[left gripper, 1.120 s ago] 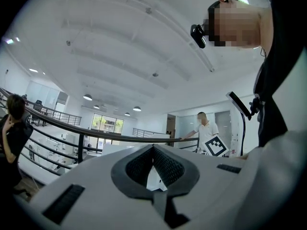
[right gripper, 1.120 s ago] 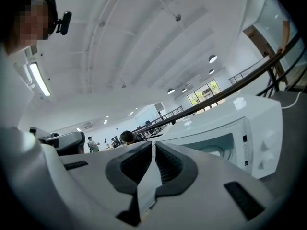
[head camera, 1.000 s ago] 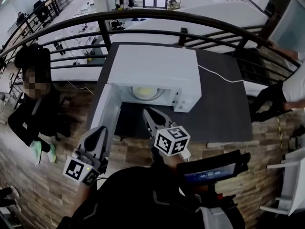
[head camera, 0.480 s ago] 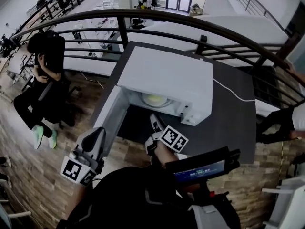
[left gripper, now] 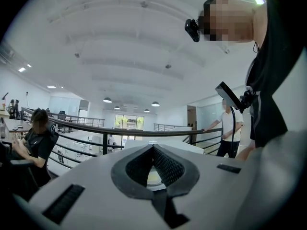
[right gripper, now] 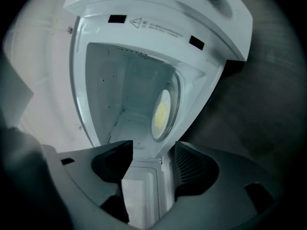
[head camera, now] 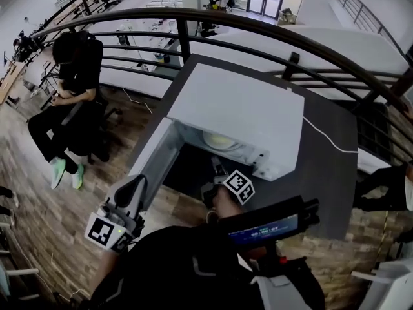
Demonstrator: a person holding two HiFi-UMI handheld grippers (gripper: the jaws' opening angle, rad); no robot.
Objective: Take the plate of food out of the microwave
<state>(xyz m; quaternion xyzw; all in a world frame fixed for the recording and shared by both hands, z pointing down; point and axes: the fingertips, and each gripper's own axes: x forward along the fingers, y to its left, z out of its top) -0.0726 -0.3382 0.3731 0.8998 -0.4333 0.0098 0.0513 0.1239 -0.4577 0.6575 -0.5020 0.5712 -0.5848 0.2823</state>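
The right gripper's [right gripper: 153,147] 2 fingers [right gripper: 194,169] stand well apart. They have just been opening, and nothing is gripped. Only a pale meshed part of the microwave [right gripper: 144,13] shows through the gap. This gripper points into the open cavity from just in front of it. In its own view the whole scene is rolled to one side. In the head view the right gripper [head camera: 217,168] sits low at the microwave's [head camera: 235,112] mouth, over the dark table [head camera: 322,166].

The plate [right gripper: 161,113] is inside the cavity with pale yellow food on it, ahead of the open fingers and not touched by them. From the head view the plate [head camera: 219,141] shows just under the microwave's front edge. The door [head camera: 155,163] hangs open on the left.

The left gripper's [left gripper: 153,146] 2 fingers [left gripper: 170,169] meet at their tips, closed with nothing held. It points level toward the microwave. In the head view the left gripper [head camera: 134,185] is back from the table, just beside the door's outer edge.

A screen [head camera: 268,225] is mounted at the person's chest. Beyond the table runs a curved railing [head camera: 258,34]. A seated person [head camera: 74,76] is at the left, and a standing person [left gripper: 230,128] rests a hand on the rail at the right.
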